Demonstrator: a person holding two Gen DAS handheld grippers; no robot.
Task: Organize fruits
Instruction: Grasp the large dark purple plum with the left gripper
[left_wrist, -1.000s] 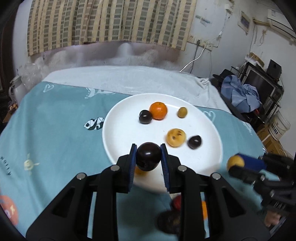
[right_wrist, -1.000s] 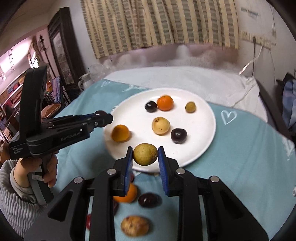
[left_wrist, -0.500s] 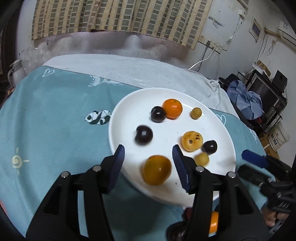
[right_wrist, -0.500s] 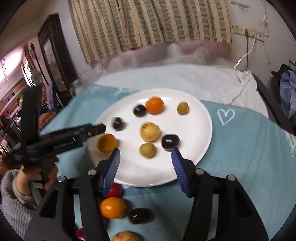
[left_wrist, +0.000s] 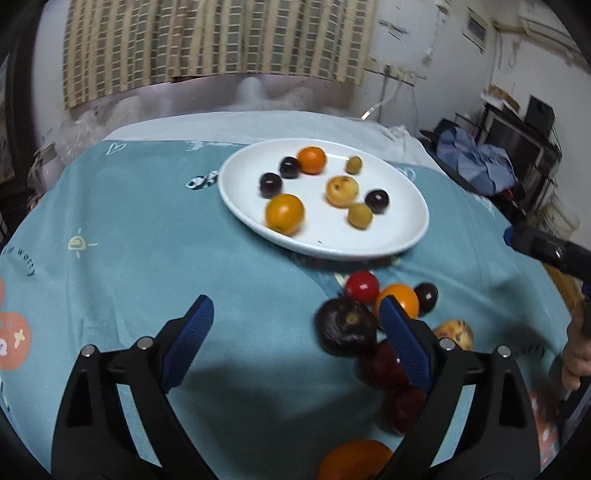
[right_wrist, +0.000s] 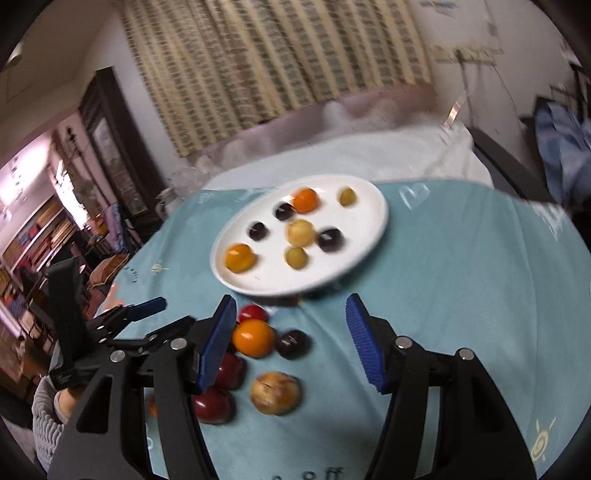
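Observation:
A white plate (left_wrist: 402, 236) (right_wrist: 369, 236) on the teal cloth holds several fruits: oranges, dark plums and small yellow-green ones. A loose pile of fruit lies on the cloth in front of it: a red one (left_wrist: 362, 286), an orange (left_wrist: 400, 301) (right_wrist: 254, 338), dark plums (left_wrist: 345, 326) (right_wrist: 291, 343) and a speckled yellow fruit (right_wrist: 275, 393). My left gripper (left_wrist: 295, 341) is open and empty, just left of the pile. My right gripper (right_wrist: 291, 341) is open and empty above the pile. It also shows at the right edge of the left wrist view (left_wrist: 535, 247).
A white blanket (left_wrist: 258, 122) lies beyond the teal cloth (left_wrist: 129, 221). Striped curtains hang behind. Clutter and a blue garment (left_wrist: 480, 166) stand to the right. The left gripper and the hand holding it show at the left of the right wrist view (right_wrist: 122, 317).
Both grippers let go of their fruit onto the plate, opened, and drew back toward me to the loose pile in front of the plate.

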